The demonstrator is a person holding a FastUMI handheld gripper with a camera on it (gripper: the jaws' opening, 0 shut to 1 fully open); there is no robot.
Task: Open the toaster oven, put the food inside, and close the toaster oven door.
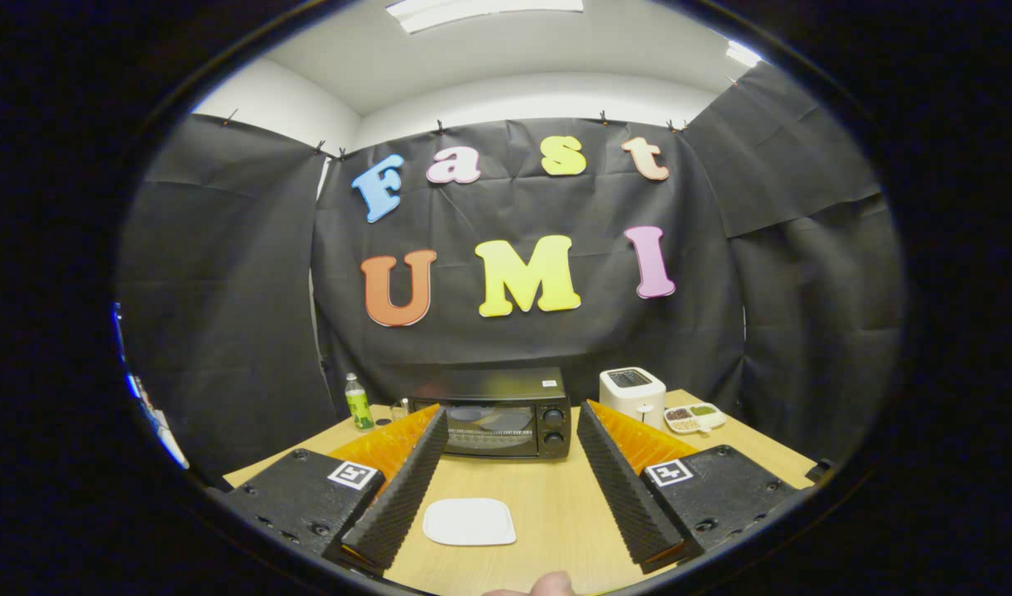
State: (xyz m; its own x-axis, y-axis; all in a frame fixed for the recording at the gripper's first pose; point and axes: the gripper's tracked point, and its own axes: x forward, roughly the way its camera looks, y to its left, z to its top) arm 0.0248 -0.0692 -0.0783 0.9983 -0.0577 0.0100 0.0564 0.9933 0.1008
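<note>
Hand-held gripper: fingers spread wide apart, nothing between the pads, touching nothing. It hangs above the counter, pointed at the far end.

Toaster oven: straight ahead, well beyond the fingertips, framed in the gap between them. Door closed, glass front dark; inside hard to make out through reflections. Two knobs stacked on its right side. Left finger covers the oven's lower left corner.

White plate: flat on the counter between the fingers, nearer the left one, well short of the oven. Whether any food lies on it cannot be told; it reads as plain white.

Beyond the right finger: a white toaster, and just right of it a small divided dish with bits of several colours, too small to identify. Beyond the left finger: a green bottle standing upright near the oven's left side; a small glass-like object next to it, unclear.

A fingertip pokes in at the near edge, cut off.

Bare wood between plate and oven. Counter's far corners run close to the black cloth wall.
</note>
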